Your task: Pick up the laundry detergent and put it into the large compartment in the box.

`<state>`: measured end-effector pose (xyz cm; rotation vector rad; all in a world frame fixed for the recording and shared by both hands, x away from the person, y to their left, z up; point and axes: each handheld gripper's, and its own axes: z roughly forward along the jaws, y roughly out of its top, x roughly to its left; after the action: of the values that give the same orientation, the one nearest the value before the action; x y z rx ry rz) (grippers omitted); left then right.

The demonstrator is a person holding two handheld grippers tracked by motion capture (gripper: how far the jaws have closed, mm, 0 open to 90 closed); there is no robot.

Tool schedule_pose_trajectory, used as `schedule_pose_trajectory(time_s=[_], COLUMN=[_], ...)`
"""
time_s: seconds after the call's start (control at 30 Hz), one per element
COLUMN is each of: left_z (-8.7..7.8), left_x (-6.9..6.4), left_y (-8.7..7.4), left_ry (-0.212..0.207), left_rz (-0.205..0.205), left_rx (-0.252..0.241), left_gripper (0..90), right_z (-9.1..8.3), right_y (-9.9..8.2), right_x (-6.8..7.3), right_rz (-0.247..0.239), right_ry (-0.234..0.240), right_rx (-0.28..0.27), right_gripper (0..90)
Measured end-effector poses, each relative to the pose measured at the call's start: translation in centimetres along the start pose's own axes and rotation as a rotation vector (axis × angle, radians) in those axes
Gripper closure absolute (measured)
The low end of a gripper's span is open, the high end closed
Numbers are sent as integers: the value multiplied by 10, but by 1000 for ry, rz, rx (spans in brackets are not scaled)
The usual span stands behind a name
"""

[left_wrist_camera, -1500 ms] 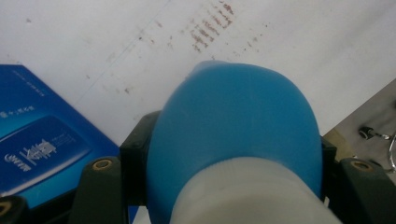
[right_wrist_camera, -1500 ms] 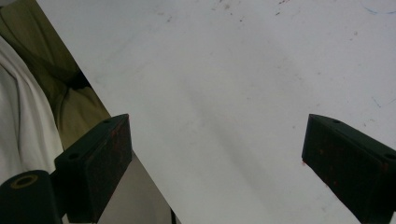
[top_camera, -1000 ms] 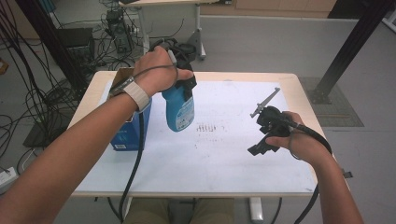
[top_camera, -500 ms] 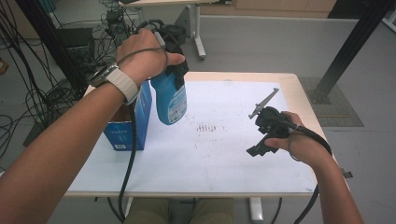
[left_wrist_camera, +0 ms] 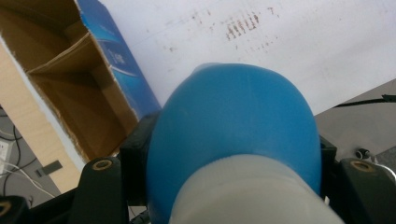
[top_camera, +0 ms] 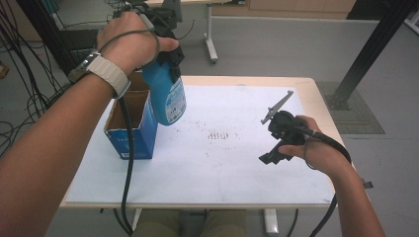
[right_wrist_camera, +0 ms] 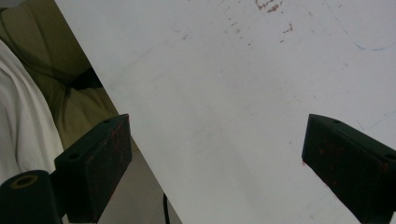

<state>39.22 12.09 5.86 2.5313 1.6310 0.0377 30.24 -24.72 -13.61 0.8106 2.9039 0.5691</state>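
**Blue bottle held aloft over an open carton**

Blue plastic catches the eye first: the bottle hangs clear of the desk, clamped near its top by the left tool. In the left gripper view the jaws press against both sides of the bottle's rounded shoulder, just above the pale collar, so the grasp is firm. From the high view the bottle is tilted, its base swinging toward the middle of the desk while its upper part sits above the far right corner of the cardboard carton. That carton is blue outside and brown inside, stands open at the top on the left part of the desk, and looks hollow in the left gripper view. Bottle and carton are close together, though I cannot tell whether they touch.

A white sheet covers most of the desk, with a patch of small dark marks near its centre, well apart from both tools.

On the right side, the right tool rests low over the sheet in the person's hand. In the right gripper view its jaws stand wide apart, released, with bare white sheet between them.
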Motion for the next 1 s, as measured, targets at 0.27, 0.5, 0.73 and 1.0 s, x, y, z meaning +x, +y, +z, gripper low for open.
schedule_pose_trajectory(time_s=[0.27,0.5,0.73,1.0], left_z=[-12,-21,-27,-31], left_x=[10,21,35,54], left_y=[-7,-11,-15,-22], left_ry=[8,-1,7,11], left_rz=[-41,-99,-163,-233], left_rx=[6,15,16,15], left_gripper=[382,382,382,381], right_z=[0,1,2,3], right_y=[2,4,4,1], right_x=[2,2,1,-2], right_rz=[-20,-27,-28,-31], right_ry=[2,5,6,11], right_rx=[-13,-13,-15,-19], right_gripper=[85,85,85,85])
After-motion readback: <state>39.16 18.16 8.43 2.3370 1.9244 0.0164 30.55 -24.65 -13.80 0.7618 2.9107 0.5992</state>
